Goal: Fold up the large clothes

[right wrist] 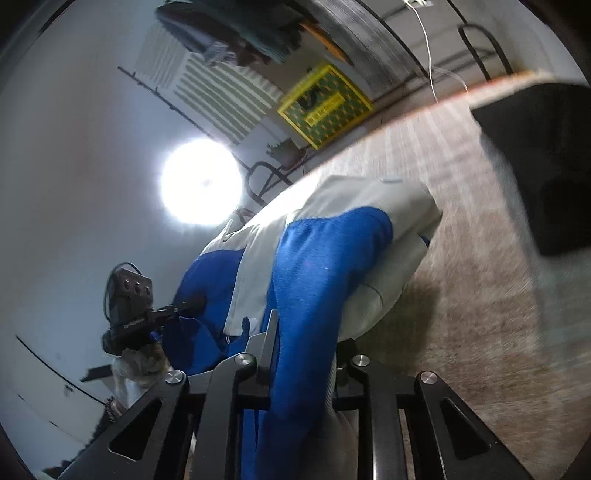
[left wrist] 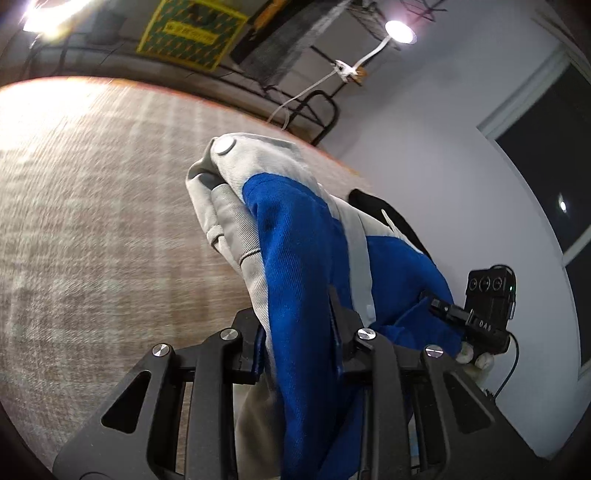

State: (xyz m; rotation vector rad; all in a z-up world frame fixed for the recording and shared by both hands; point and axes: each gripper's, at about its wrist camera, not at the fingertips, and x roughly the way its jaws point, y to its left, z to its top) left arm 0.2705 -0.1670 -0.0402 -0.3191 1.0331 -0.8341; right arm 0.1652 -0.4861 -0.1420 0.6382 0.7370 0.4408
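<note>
A large blue and light grey garment (left wrist: 295, 236) is held up above a beige woven surface (left wrist: 92, 206). My left gripper (left wrist: 301, 332) is shut on the garment's fabric, which drapes forward over its fingers. My right gripper (right wrist: 304, 354) is shut on another part of the same garment (right wrist: 325, 258), blue cloth bunched between its jaws. The right gripper shows at the right in the left wrist view (left wrist: 476, 317), and the left gripper at the left in the right wrist view (right wrist: 136, 314). The garment spans between both.
A dark block (right wrist: 543, 162) lies on the beige surface (right wrist: 461, 295) at right. A yellow-green box (left wrist: 192, 33) and black metal frame (left wrist: 321, 114) stand beyond the far edge. White wall and a dark window (left wrist: 546, 166) are to the right. Bright lamps glare.
</note>
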